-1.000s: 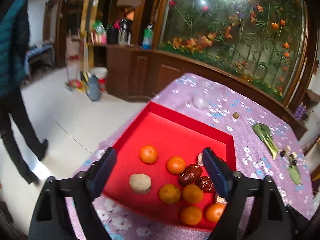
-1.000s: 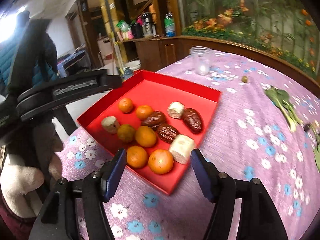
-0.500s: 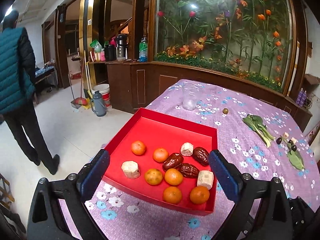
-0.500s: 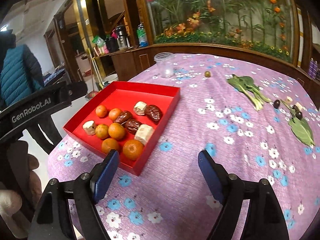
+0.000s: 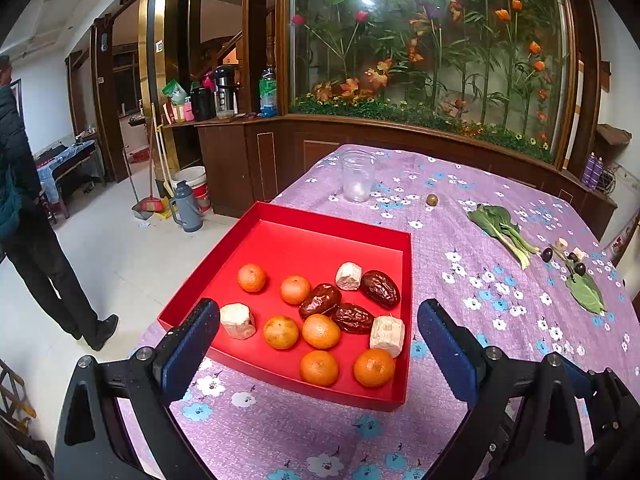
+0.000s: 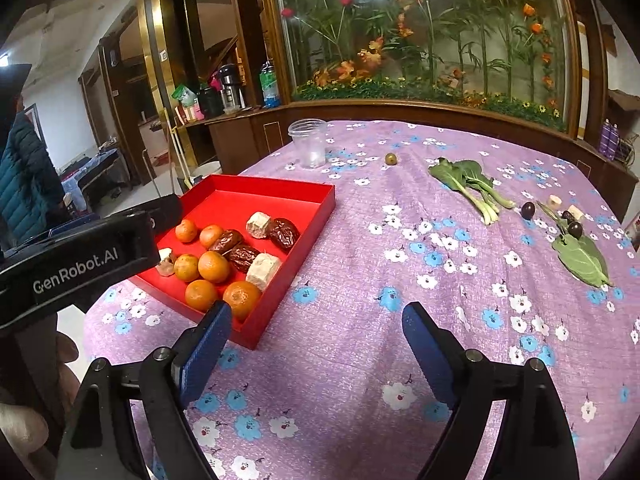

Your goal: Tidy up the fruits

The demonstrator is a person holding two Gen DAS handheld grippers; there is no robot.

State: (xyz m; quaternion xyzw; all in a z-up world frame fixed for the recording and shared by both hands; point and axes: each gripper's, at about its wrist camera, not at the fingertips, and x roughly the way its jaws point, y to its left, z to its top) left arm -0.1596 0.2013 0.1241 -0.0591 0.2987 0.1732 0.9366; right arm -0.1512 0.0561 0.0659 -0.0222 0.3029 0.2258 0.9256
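Observation:
A red tray (image 5: 332, 226) (image 6: 280, 190) sits at the table's left edge, holding several tangerines (image 5: 321, 331) (image 6: 214, 267), three dark dates (image 5: 380, 289) (image 6: 283, 233) and pale cut chunks (image 5: 386, 336) (image 6: 263, 267). My left gripper (image 5: 318, 338) is open and empty, raised above the tray's near end. My right gripper (image 6: 316, 330) is open and empty, over the cloth to the right of the tray. The left gripper's body (image 6: 80, 260) shows at the left of the right wrist view.
On the purple flowered cloth (image 6: 400, 280): a clear plastic cup (image 5: 358, 176) (image 6: 308, 143), a small green fruit (image 5: 432, 199) (image 6: 390, 158), bok choy (image 5: 502, 228) (image 6: 468, 180), dark round fruits (image 6: 528, 210), pale chunks and a leaf (image 6: 580, 256). A person (image 5: 24, 208) stands on the floor left.
Both grippers have pulled back and risen away from the tray, so it looks smaller and more table shows. The right gripper has shifted right, off the tray. Nothing was picked up.

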